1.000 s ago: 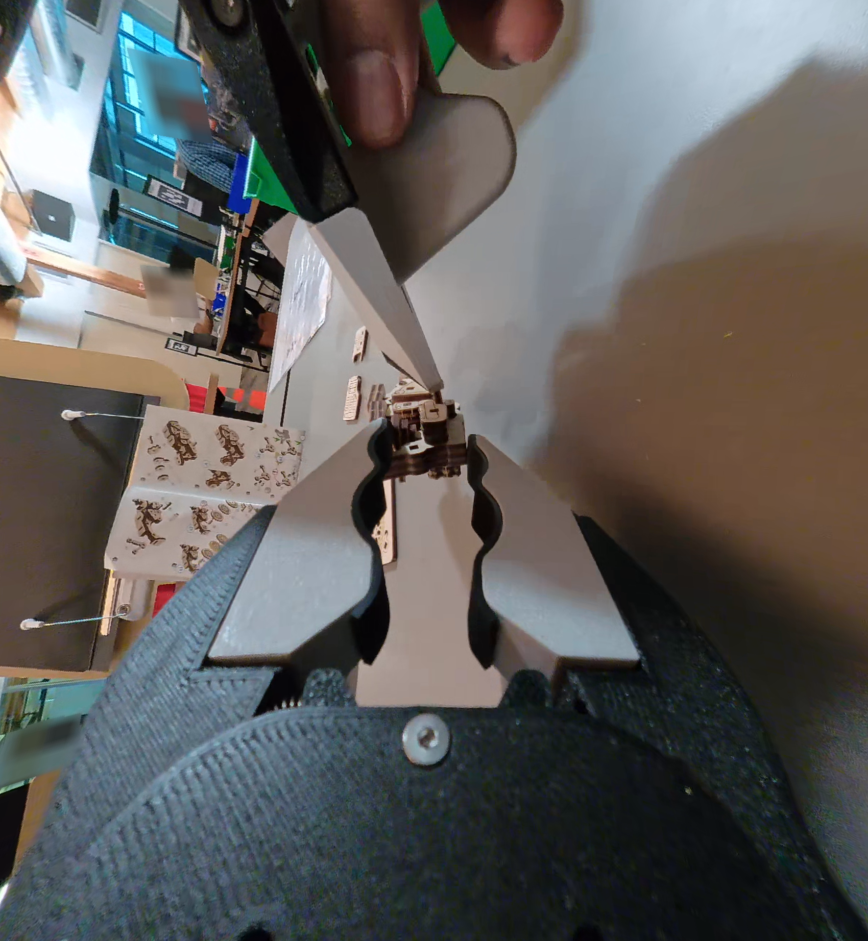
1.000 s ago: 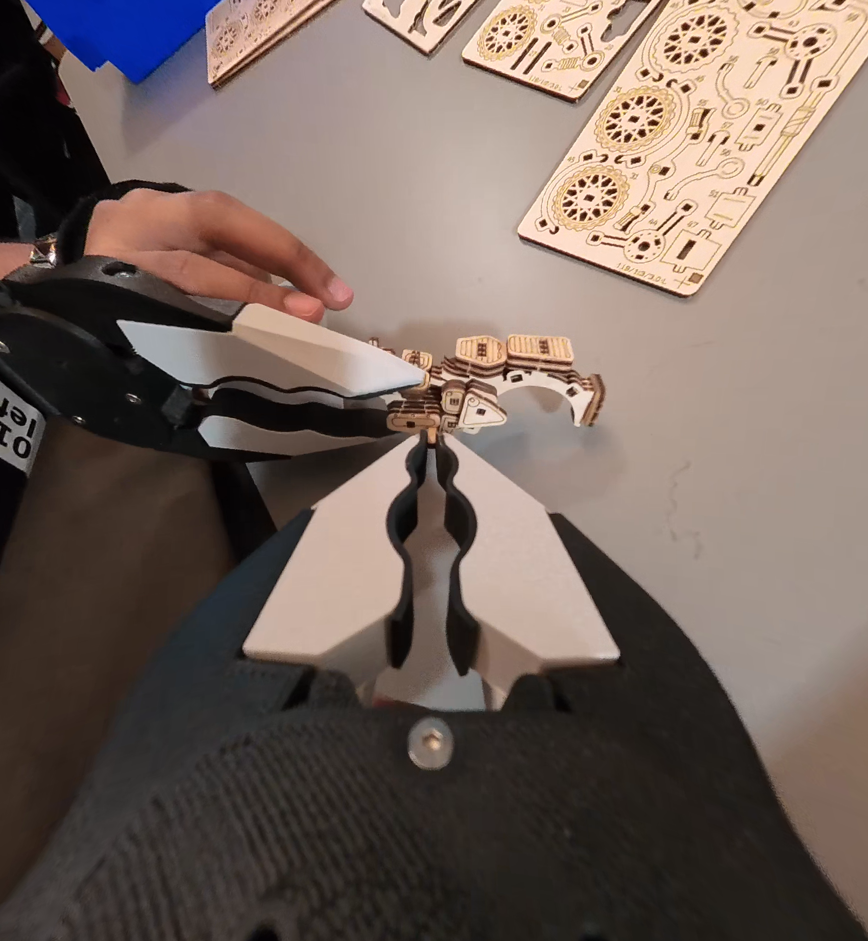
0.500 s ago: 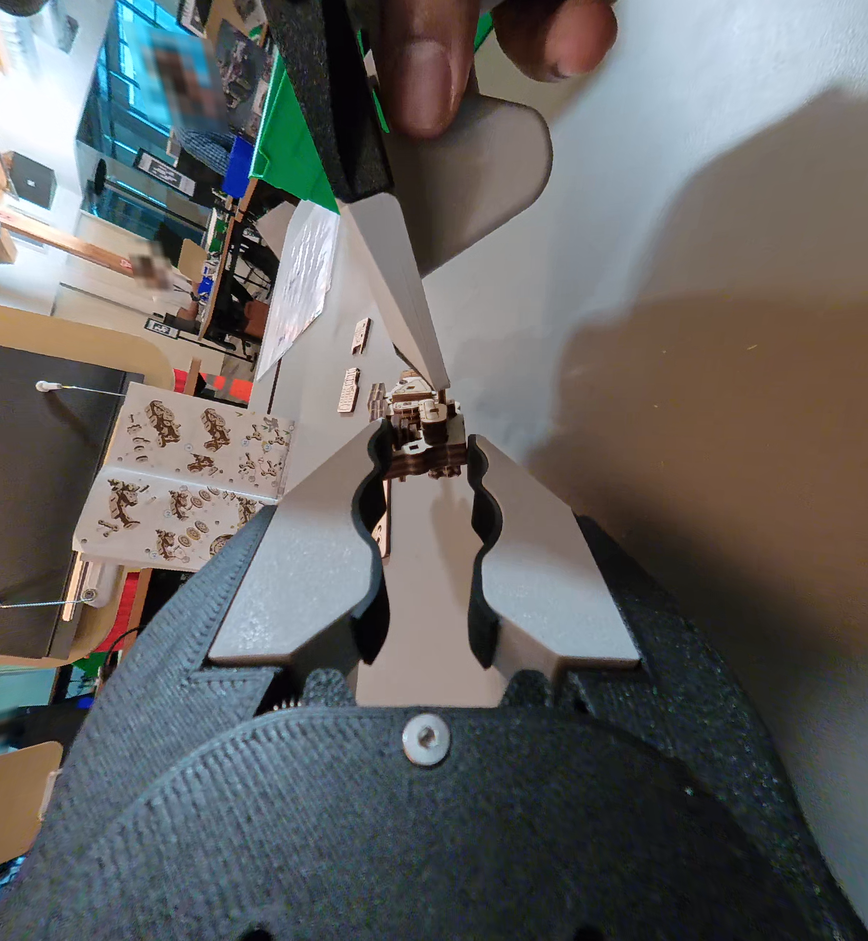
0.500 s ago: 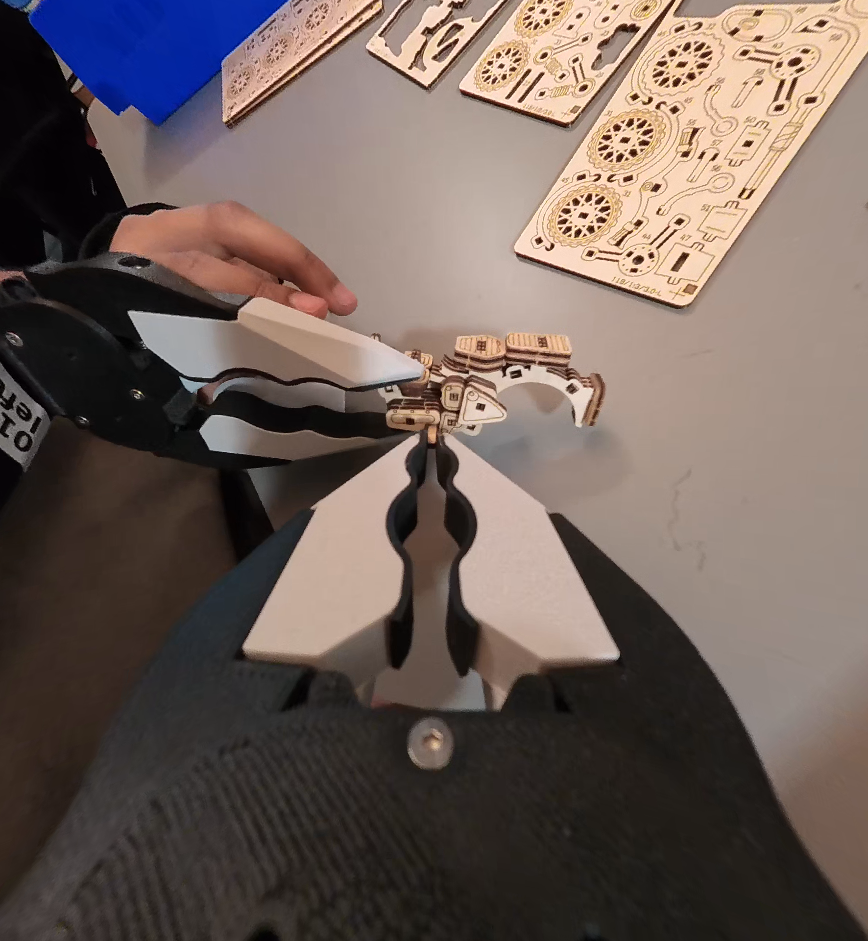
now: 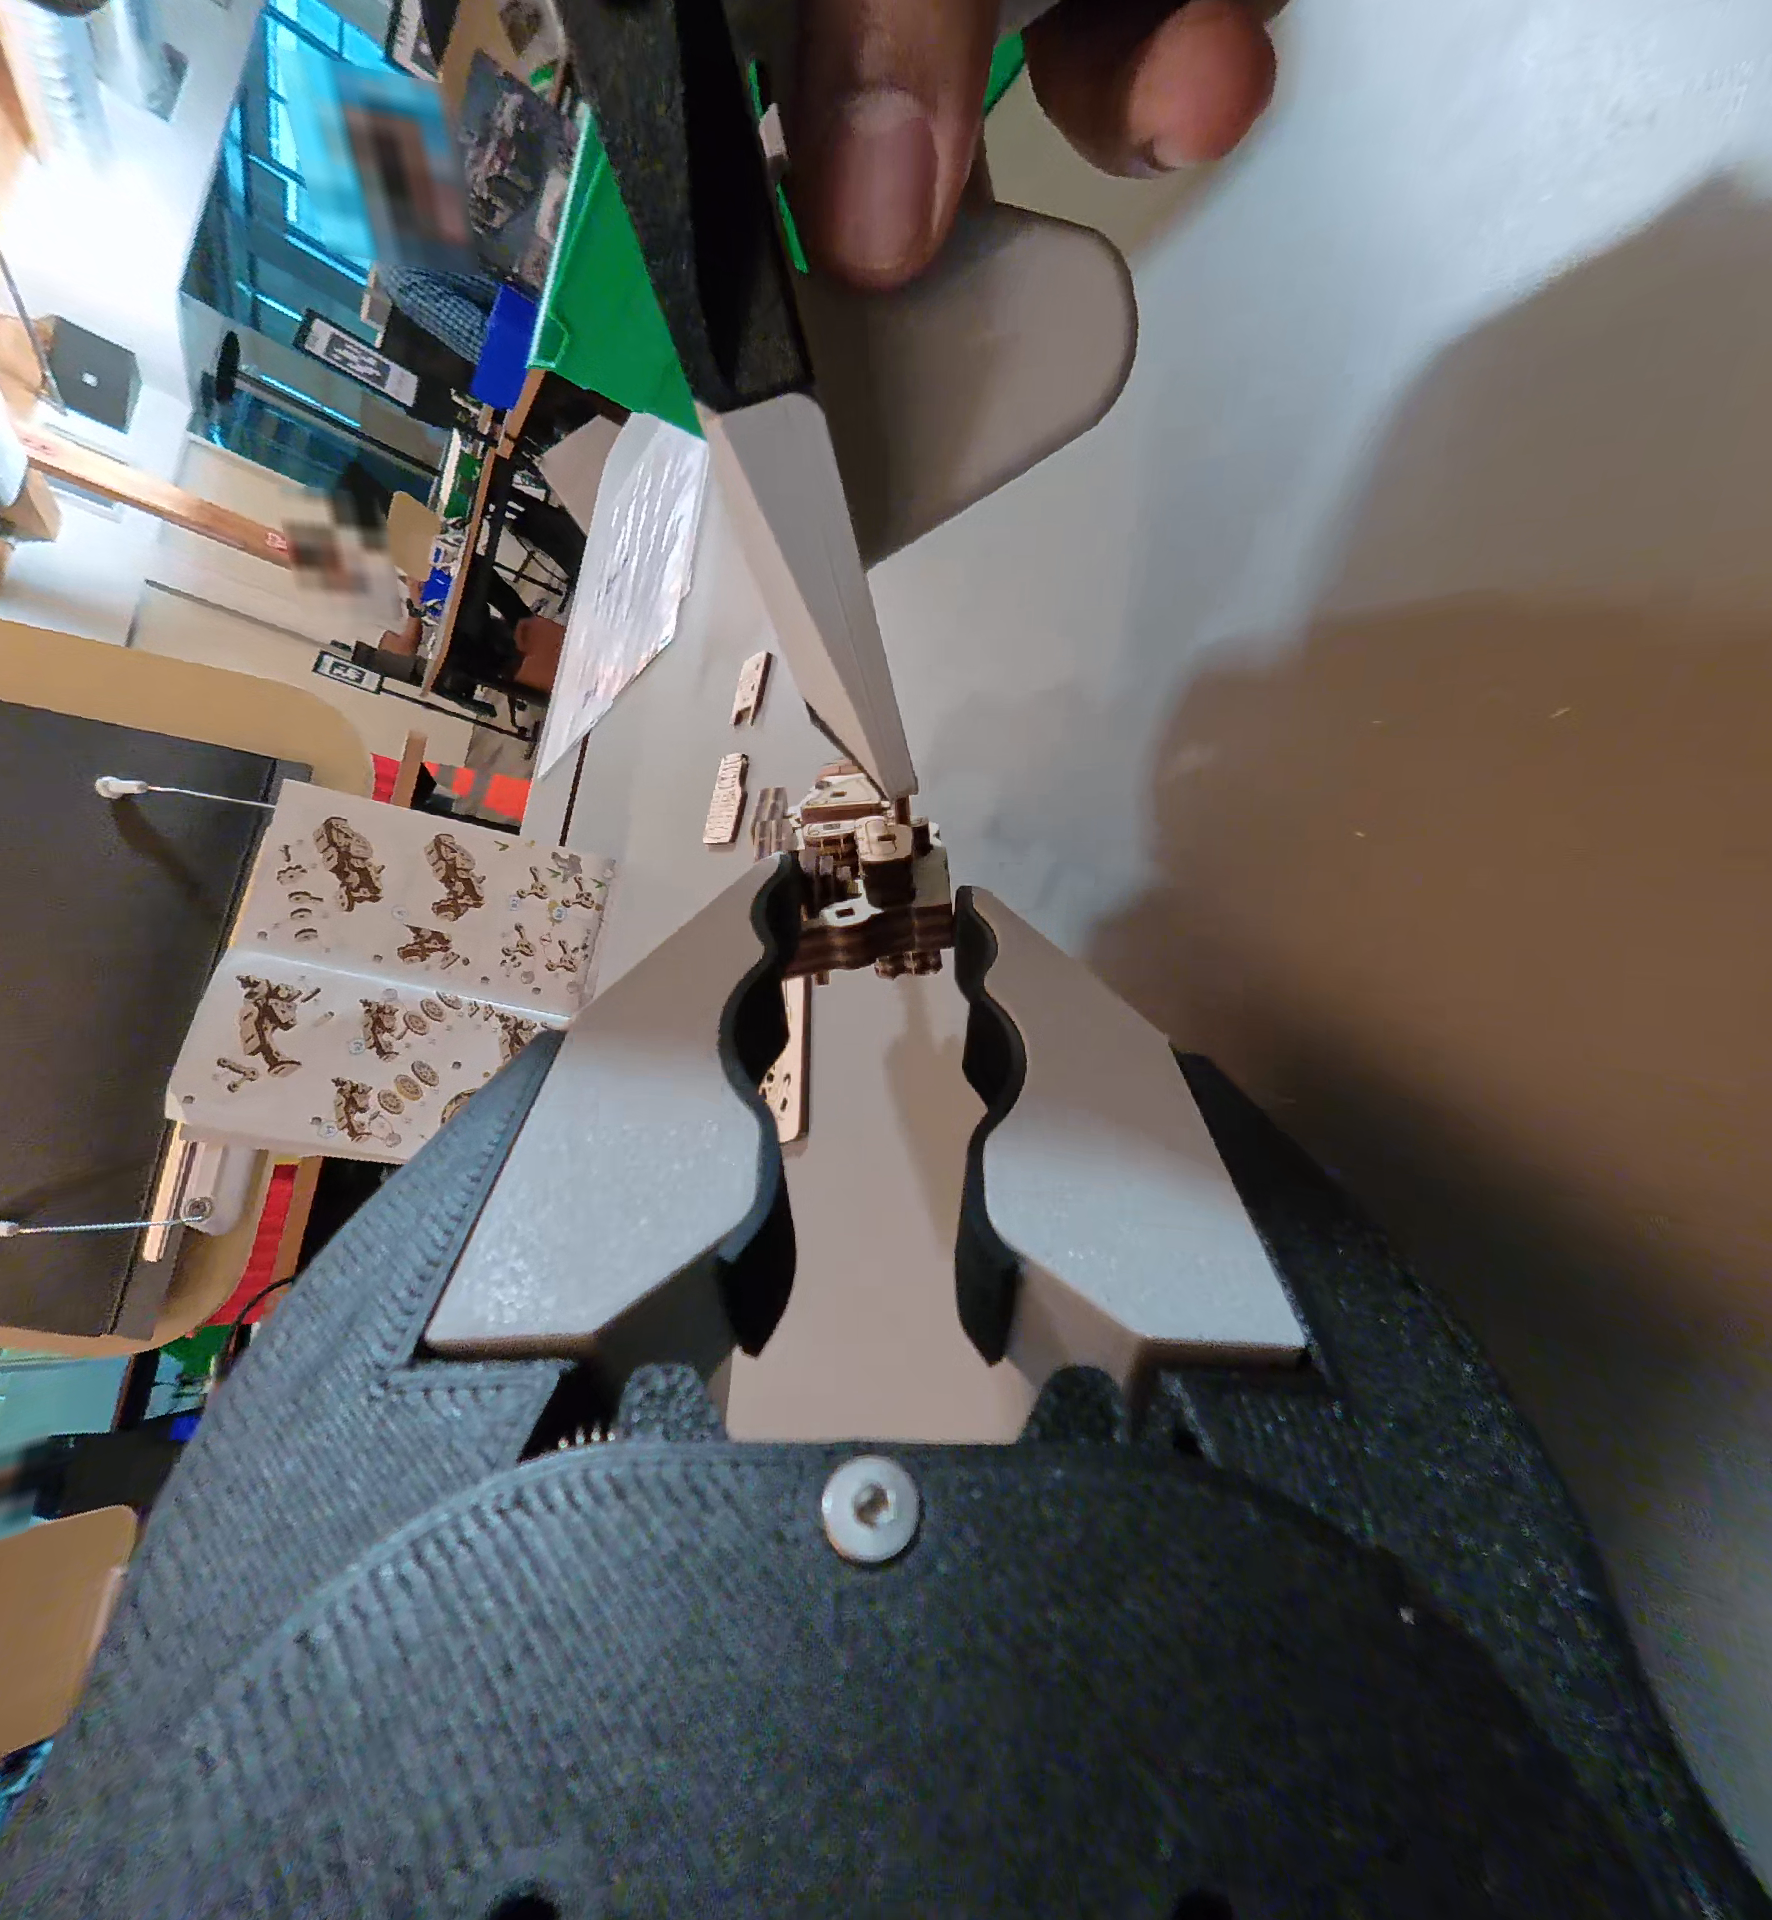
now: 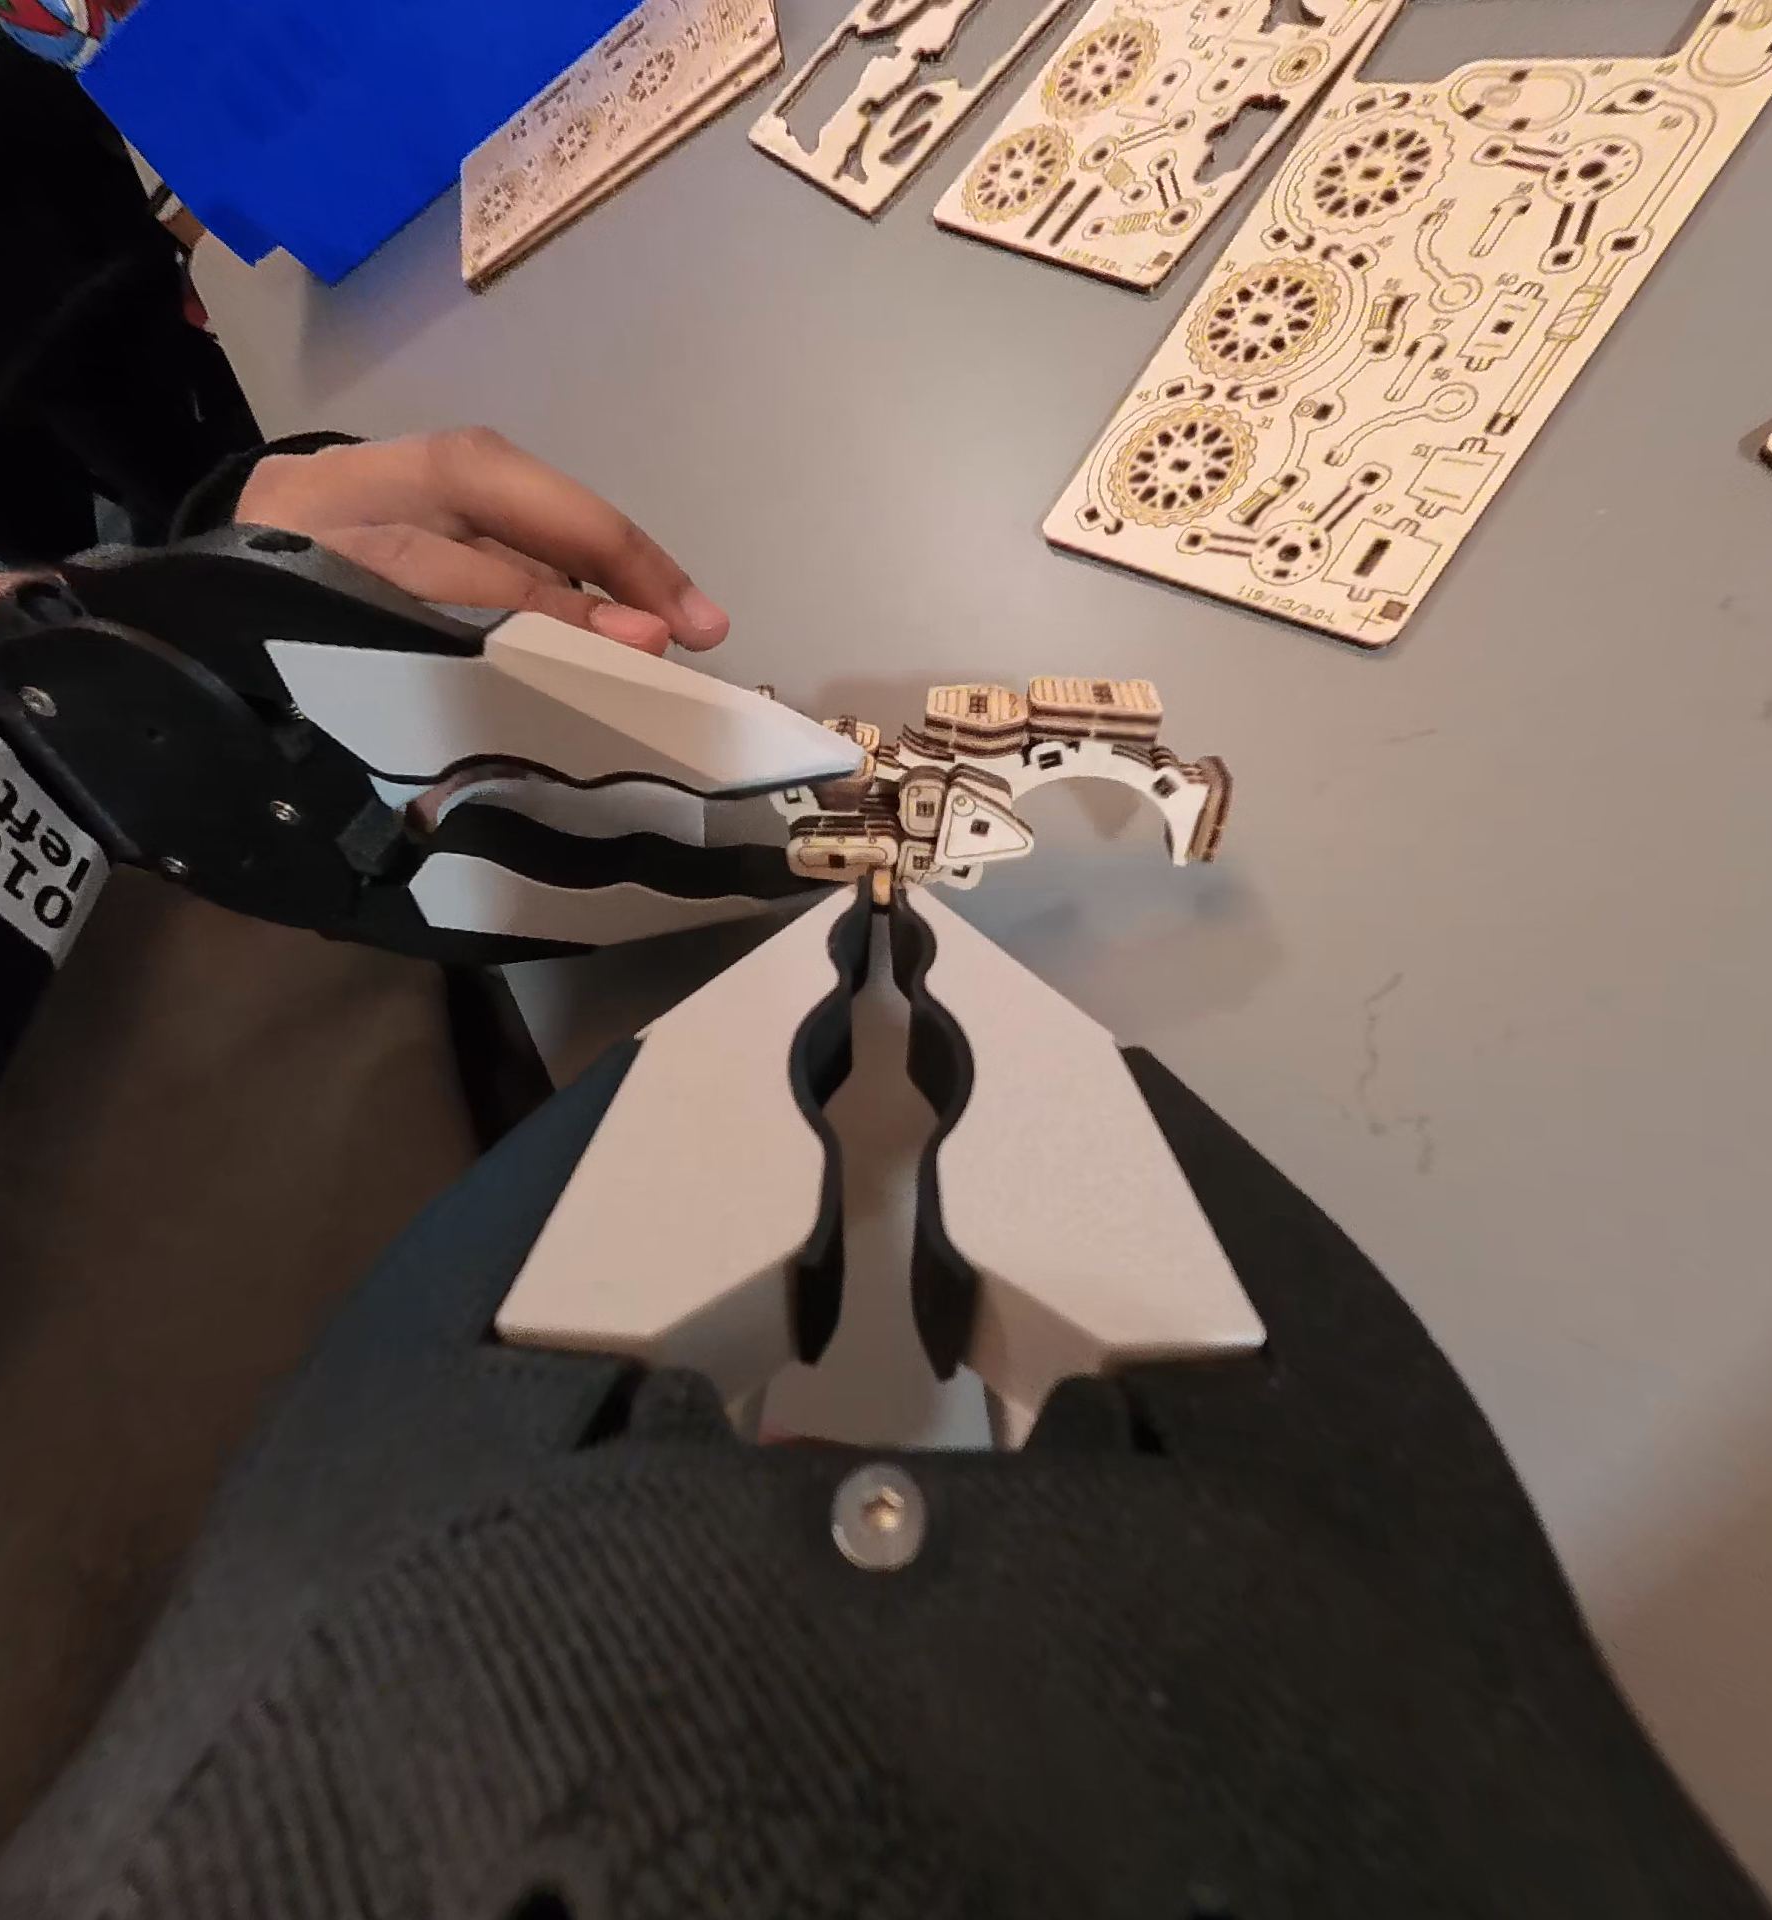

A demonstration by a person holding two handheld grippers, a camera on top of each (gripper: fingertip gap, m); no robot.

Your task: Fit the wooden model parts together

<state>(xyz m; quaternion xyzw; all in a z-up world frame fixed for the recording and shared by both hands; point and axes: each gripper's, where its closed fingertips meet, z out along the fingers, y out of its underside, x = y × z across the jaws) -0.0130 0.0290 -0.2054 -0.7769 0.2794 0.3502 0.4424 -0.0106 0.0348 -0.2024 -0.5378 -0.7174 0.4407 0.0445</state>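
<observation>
Your left gripper [image 5: 866, 925] clamps the pale laser-cut wooden model assembly [image 6: 996, 790] above the grey desk [image 6: 1277, 935]. Right gripper [image 6: 877, 894], at 6 o'clock, pinches a small peg. Light, fragile: grip the stacked core.

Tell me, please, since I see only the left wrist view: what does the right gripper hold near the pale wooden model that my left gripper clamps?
Observer: The right gripper is closed on a small pale wooden peg, directly under the pale wooden model.
Operator: Does the model extend behind the clamped stack?
Observer: Yes, a flat arch-shaped piece extends away from the left gripper.
Operator: Are spare parts near?
Observer: A pale laser-cut wooden sheet with gear wheels lies flat on the grey table, beyond the model.
</observation>
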